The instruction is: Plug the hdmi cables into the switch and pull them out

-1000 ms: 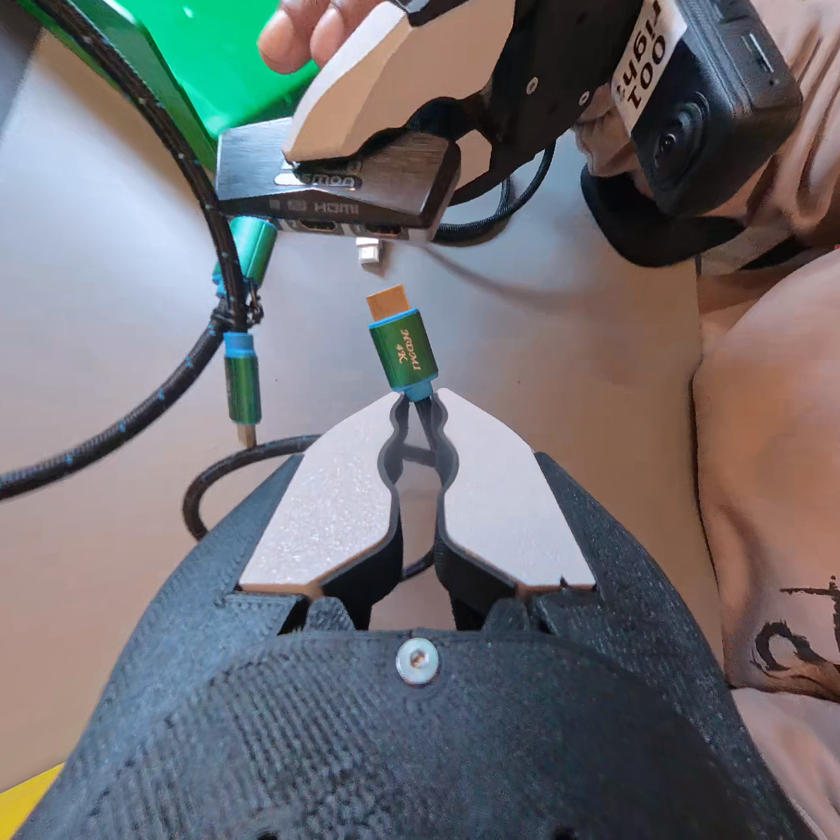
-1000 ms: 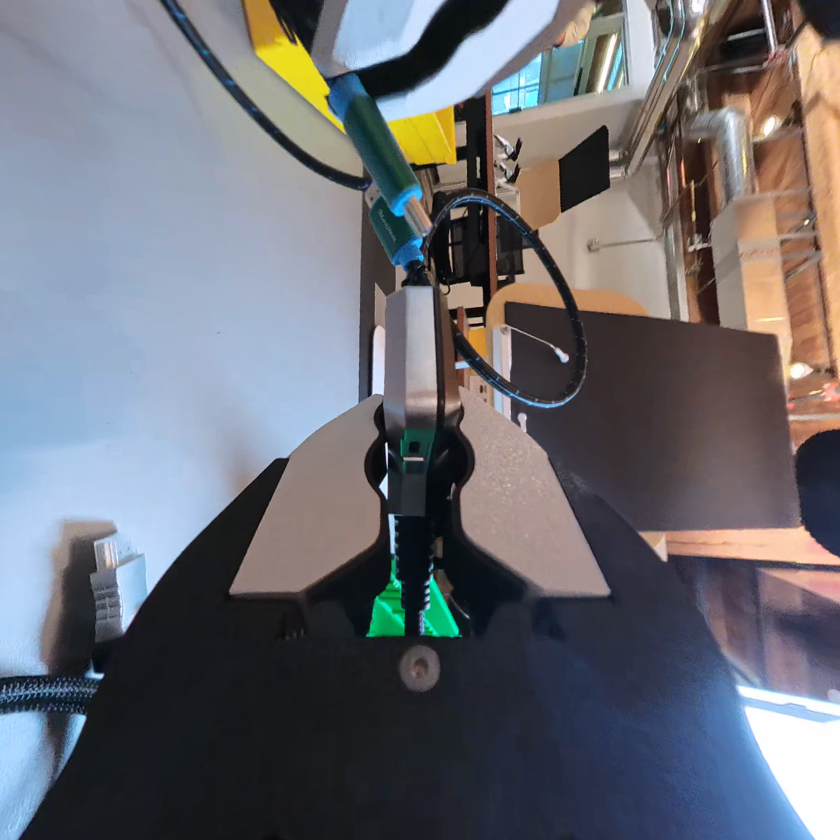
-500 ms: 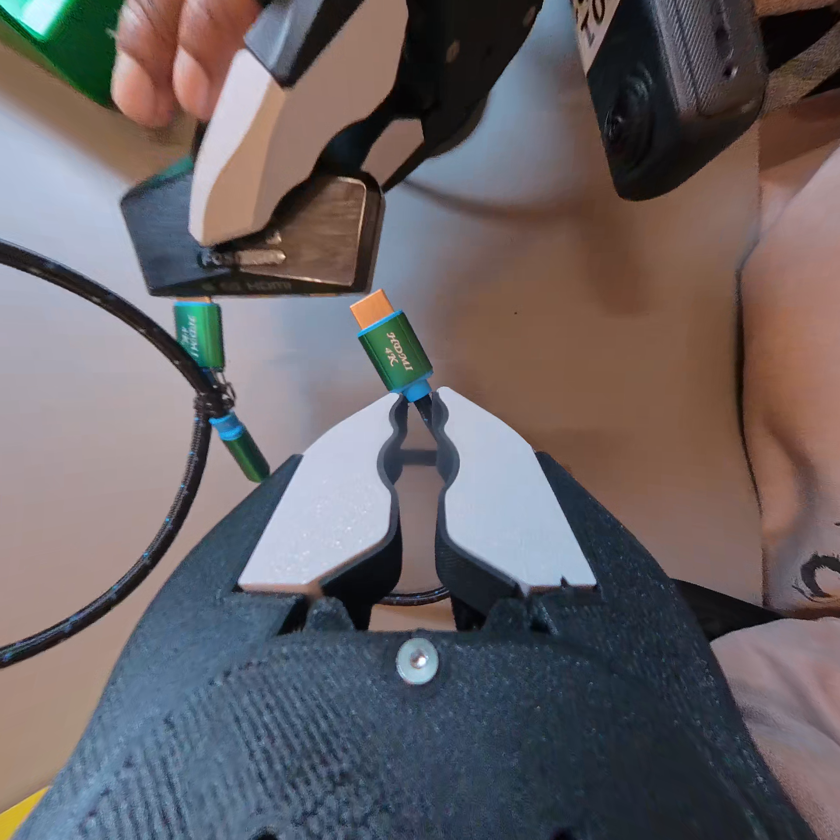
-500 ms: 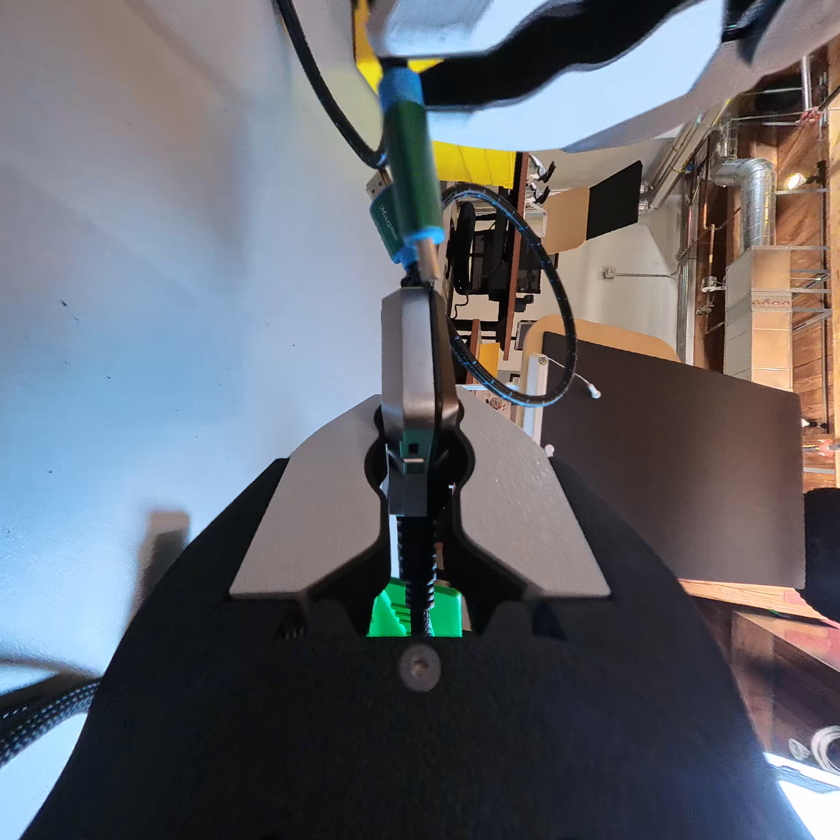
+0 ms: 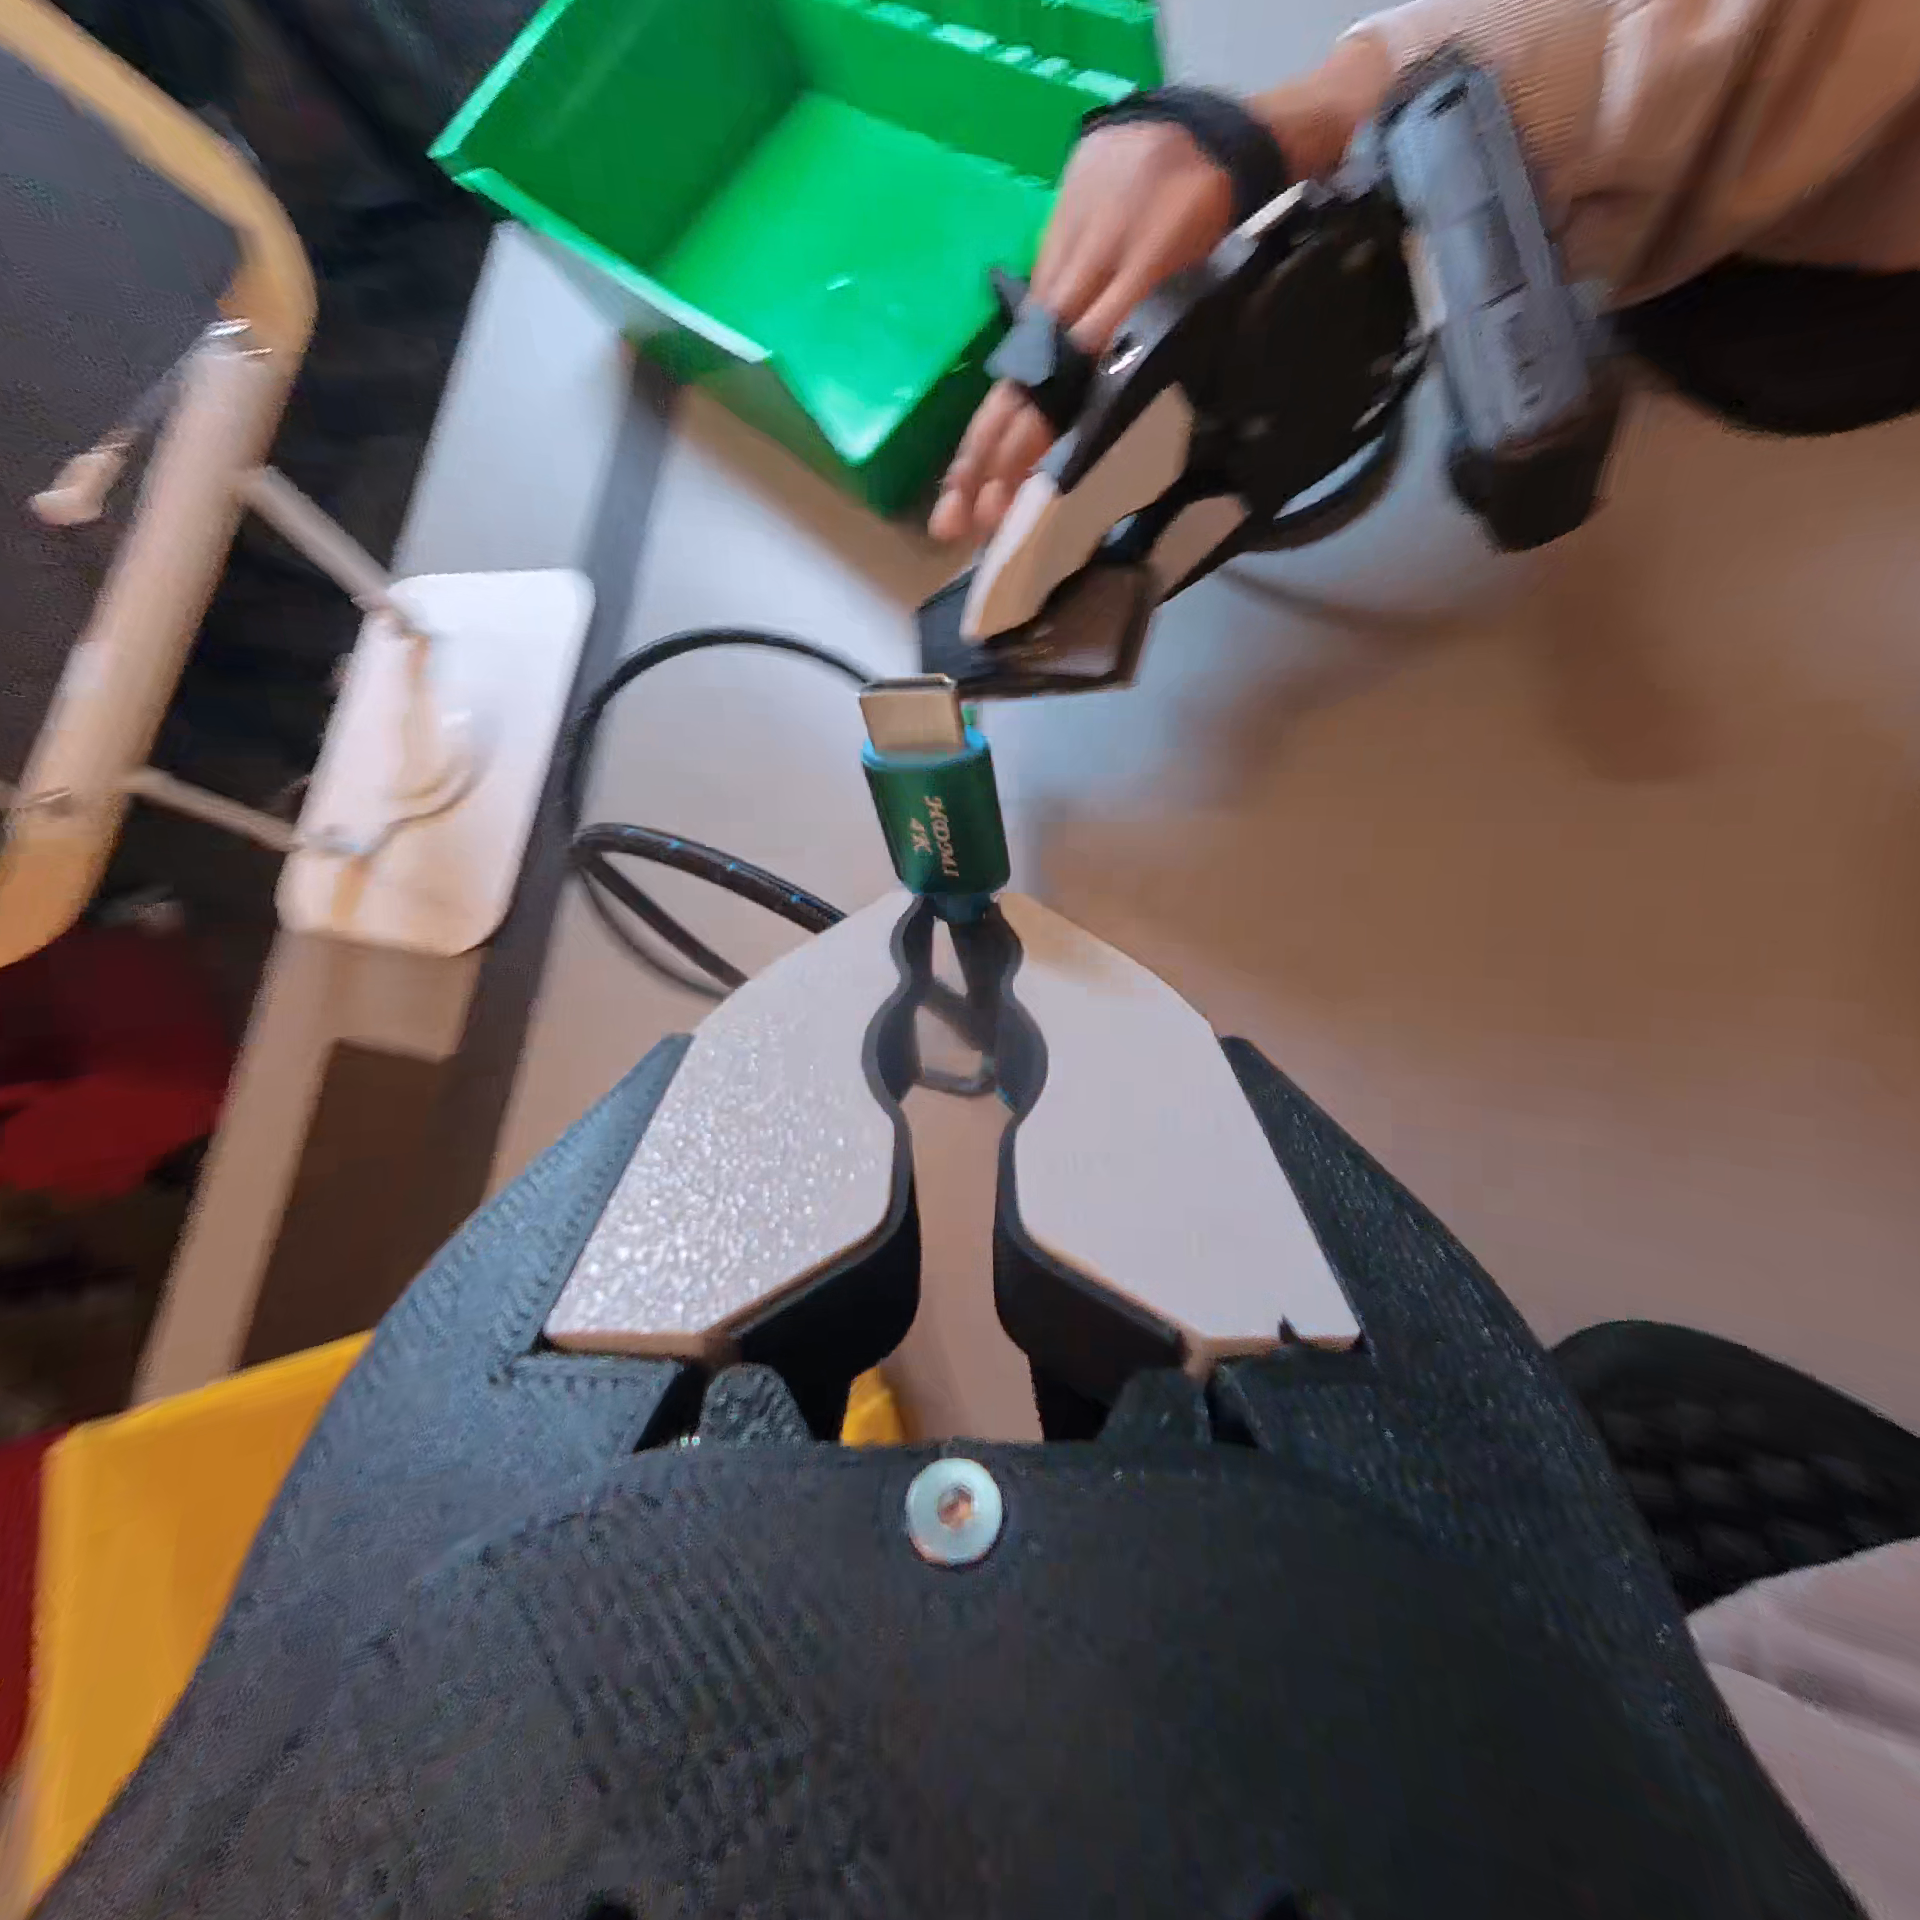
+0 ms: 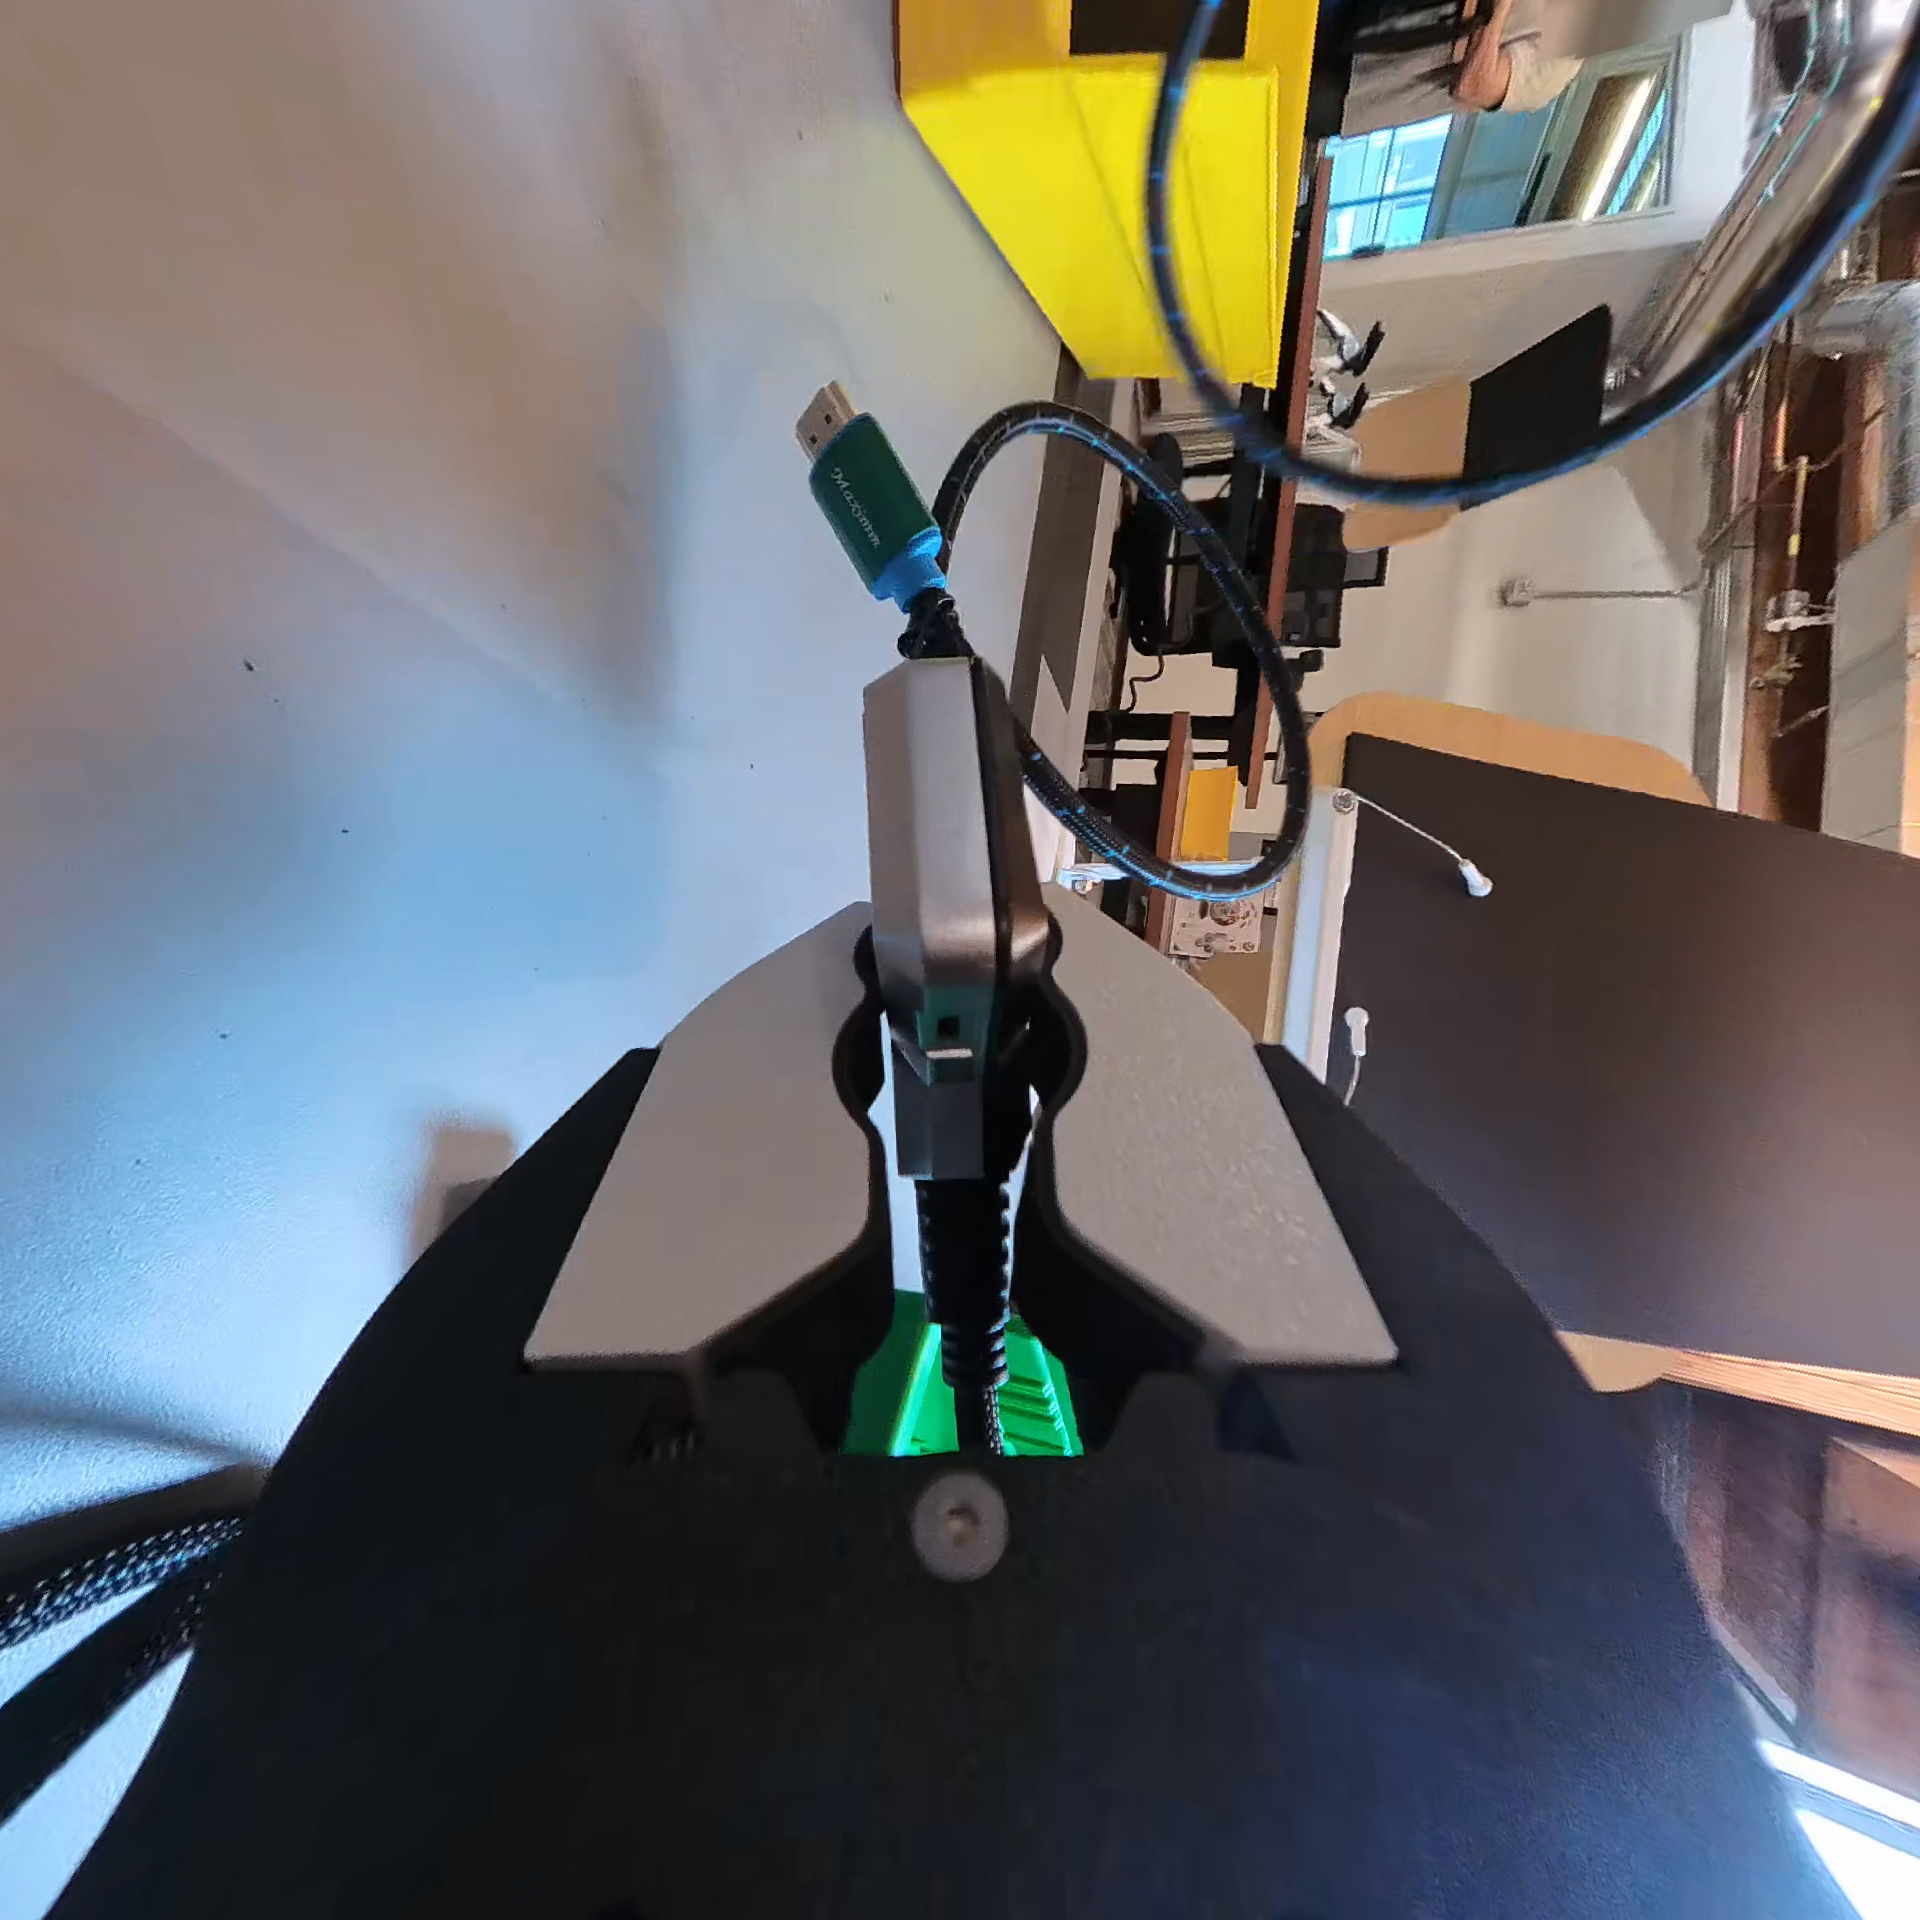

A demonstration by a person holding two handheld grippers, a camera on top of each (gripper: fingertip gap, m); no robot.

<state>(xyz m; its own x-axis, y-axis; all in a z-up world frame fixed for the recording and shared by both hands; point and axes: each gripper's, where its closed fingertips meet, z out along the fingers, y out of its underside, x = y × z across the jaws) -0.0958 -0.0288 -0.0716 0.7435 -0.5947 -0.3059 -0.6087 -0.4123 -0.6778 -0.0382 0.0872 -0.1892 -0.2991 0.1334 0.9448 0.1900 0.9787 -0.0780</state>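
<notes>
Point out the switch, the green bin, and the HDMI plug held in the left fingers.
switch (image 6: pixel 930 831): right wrist view, grey side face.
green bin (image 5: pixel 821 249): left wrist view, inside floor.
HDMI plug (image 5: pixel 940 826): left wrist view, green shell.

My left wrist view is well lit by soft, warm daylight, but its upper half is smeared with motion blur: the right gripper (image 5: pixel 1049 613), the hand (image 5: pixel 1101 281) holding it and the green bin (image 5: pixel 665 135) are soft, while the green plug (image 5: pixel 938 821) stays sharp. My right wrist view is crisper, with the table (image 6: pixel 364 571) washed pale and bluish, hard glare in the lower right corner, and fisheye bending at the edges.
</notes>
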